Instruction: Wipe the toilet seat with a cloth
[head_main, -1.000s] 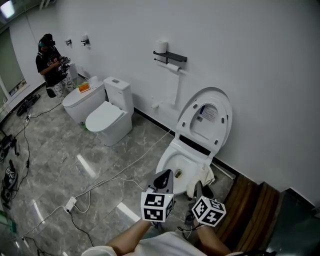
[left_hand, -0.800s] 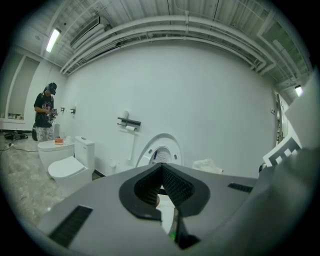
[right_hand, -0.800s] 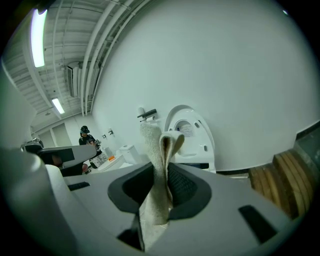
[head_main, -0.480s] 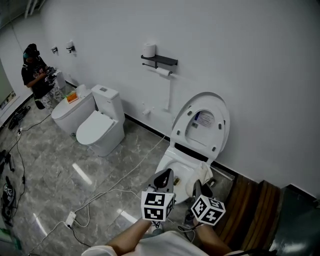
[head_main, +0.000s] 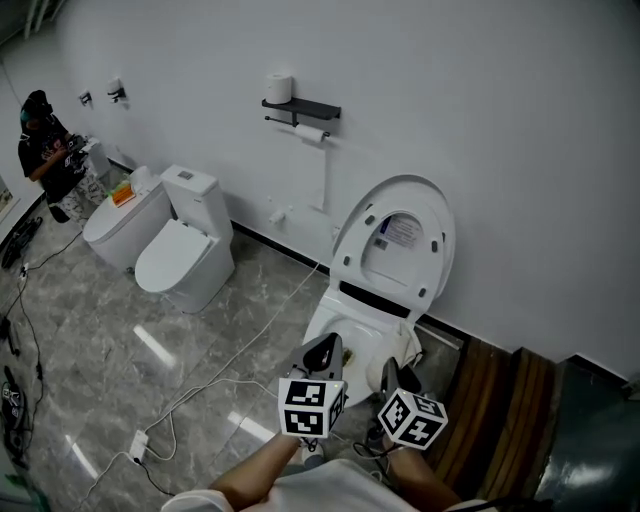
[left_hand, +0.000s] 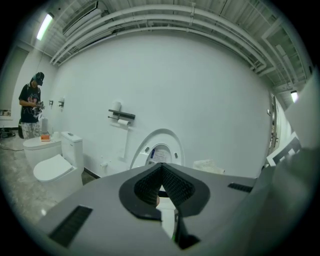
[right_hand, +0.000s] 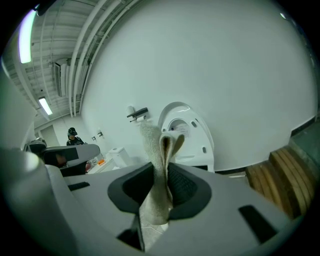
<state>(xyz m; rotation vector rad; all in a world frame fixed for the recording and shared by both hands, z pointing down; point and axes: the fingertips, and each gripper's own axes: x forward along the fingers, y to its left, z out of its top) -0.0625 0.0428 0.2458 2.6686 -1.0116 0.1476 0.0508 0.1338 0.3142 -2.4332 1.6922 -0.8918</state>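
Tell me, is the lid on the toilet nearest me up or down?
Up. The lid leans back against the wall, its labelled inner side facing out, and the bowl below is uncovered.

Clear approach to the bowl from the front and left; closed in behind and on the right.

The toilet bowl (head_main: 345, 330) lies uncovered. Its seat and lid (head_main: 395, 240) tilt up against the white wall (head_main: 500, 150), so the rim is reachable from above and in front, not from behind. Wooden boards (head_main: 500, 410) stand close on the right and narrow that side. On the left the marble floor (head_main: 90, 340) is wide open, crossed only by a white cable (head_main: 245, 342) and a power strip (head_main: 138, 443). A second toilet (head_main: 185, 260) and a person (head_main: 45, 150) stand well apart. The left gripper (head_main: 325, 348), jaws together, and the right gripper (head_main: 390, 370), clamped on a cloth (right_hand: 162, 165), sit side by side just before the rim.
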